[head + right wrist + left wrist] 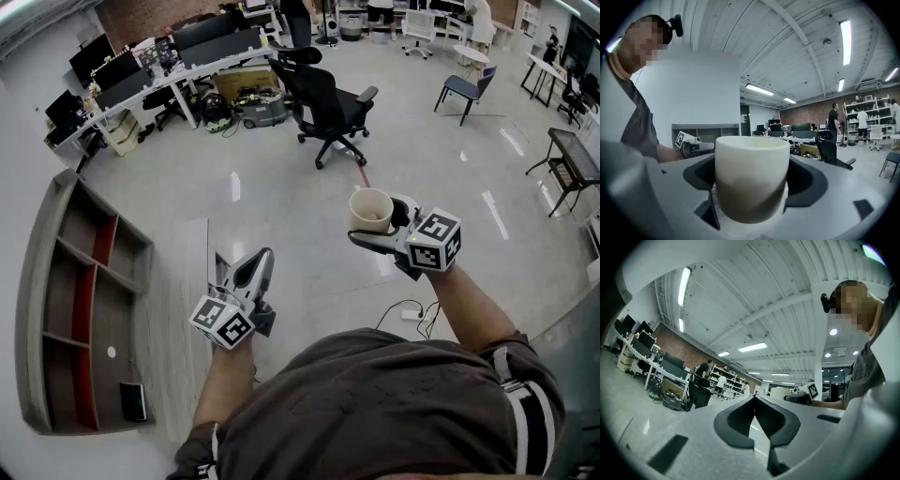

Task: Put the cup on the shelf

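Cup (371, 210): held upright in the air above the floor (281, 202), on the right side, well apart from the shelf (80, 300).
Right tool (375, 225): clamped on the two sides of the cup, with the jaws spread wide around it.
Left tool (754, 406): the jaws are brought together and nothing is held between them; it is kept to the left of the cup, nearer to the shelf.
Shelf: seen at the far left, by the wall.
Chair (323, 103): black, placed far off on the floor, beyond the cup.
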